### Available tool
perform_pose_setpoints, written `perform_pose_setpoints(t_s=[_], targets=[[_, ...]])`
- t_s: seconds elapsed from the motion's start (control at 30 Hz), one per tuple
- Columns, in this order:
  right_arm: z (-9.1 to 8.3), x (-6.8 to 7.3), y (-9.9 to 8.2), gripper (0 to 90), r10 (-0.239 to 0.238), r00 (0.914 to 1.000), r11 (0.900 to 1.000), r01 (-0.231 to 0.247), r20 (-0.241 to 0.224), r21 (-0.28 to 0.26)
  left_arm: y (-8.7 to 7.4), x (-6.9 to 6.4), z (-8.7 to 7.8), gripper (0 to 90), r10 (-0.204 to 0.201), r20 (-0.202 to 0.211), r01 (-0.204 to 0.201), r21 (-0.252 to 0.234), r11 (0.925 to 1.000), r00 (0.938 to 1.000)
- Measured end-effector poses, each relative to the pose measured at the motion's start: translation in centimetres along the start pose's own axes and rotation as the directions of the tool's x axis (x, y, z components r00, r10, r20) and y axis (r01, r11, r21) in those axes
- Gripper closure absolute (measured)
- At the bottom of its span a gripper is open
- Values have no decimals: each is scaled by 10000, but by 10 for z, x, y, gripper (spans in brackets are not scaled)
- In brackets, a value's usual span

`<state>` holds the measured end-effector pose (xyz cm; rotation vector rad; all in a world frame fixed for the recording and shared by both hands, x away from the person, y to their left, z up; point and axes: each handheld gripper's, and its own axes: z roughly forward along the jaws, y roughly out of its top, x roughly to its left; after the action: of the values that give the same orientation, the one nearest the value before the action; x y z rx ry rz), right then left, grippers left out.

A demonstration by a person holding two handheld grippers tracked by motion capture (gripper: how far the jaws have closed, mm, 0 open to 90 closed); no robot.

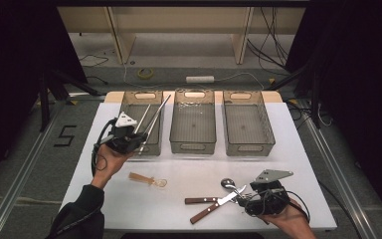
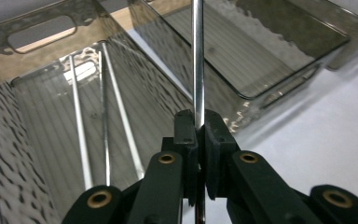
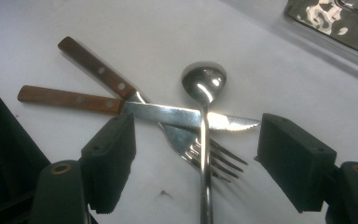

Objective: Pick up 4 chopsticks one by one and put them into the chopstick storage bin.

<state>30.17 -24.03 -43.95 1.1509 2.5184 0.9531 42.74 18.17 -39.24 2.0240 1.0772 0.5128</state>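
Note:
My left gripper [image 1: 137,141] is shut on a thin metal chopstick [image 2: 197,65], which slants up over the left bin [image 1: 129,99]. More metal chopsticks [image 2: 105,116] lie inside that bin. At the front right, a steel spoon [image 3: 204,81], a wooden-handled knife [image 3: 70,99] and a wooden-handled fork [image 3: 98,70] lie crossed on the white table. My right gripper [image 3: 200,156] stands open just above them. Its jaws straddle the spoon's handle, the fork's tines and the knife's blade without pressing on any of them.
Two more smoked plastic bins, the middle bin [image 1: 194,147] and the right bin [image 1: 248,149], stand in a row beside the left one. An amber plastic spoon [image 1: 146,179] lies on the table [image 1: 144,204] in front of the left bin.

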Motion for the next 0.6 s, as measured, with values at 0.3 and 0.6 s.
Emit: perform_pose_setpoints(t_s=[0.3,0.6], targets=[[0,1,-2,281,42,10000,10000,-42,-10,6,9,18,12,848,-253,-392,257,88,9996,9989],[0,2,-3,281,-12,10000,10000,12,-53,31,18,26,18,847,-592,-567,590,-44,9982,9966]])
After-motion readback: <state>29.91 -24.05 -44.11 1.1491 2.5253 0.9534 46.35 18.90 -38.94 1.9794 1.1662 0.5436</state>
